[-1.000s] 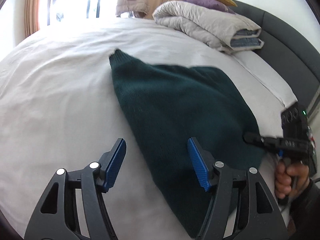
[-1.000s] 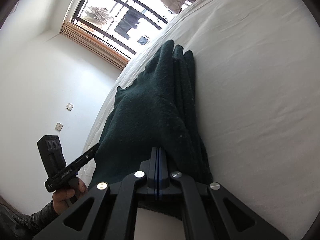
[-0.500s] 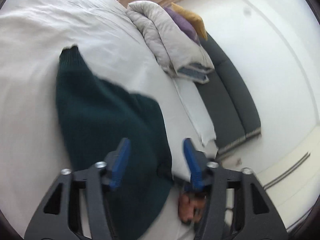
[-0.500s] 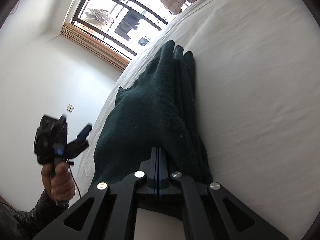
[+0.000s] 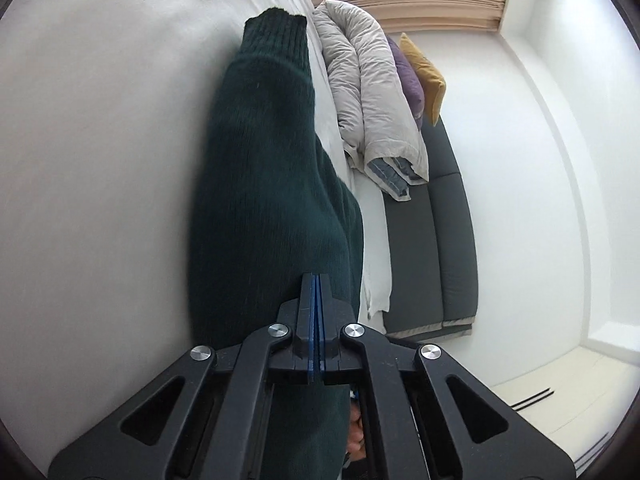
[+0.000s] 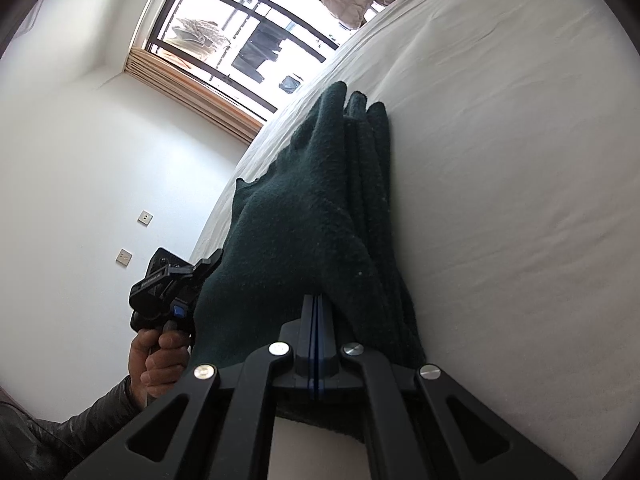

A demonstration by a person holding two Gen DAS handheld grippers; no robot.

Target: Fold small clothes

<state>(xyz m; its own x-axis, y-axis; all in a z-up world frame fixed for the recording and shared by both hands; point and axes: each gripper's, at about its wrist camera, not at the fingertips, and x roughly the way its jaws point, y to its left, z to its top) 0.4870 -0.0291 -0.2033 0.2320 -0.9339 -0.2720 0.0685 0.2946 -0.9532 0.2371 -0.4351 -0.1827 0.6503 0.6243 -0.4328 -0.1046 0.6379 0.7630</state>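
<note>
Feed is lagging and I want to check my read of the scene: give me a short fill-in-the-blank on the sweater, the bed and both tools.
1. The dark green sweater lies on a white ____.
2. The left tool has its jaws ____ at the sweater's edge.
3. The right tool is ____ on the sweater.
4. Behind the folded duvet a purple pillow lies beside a ____ one.

Missing words: bed; shut; shut; yellow
</note>
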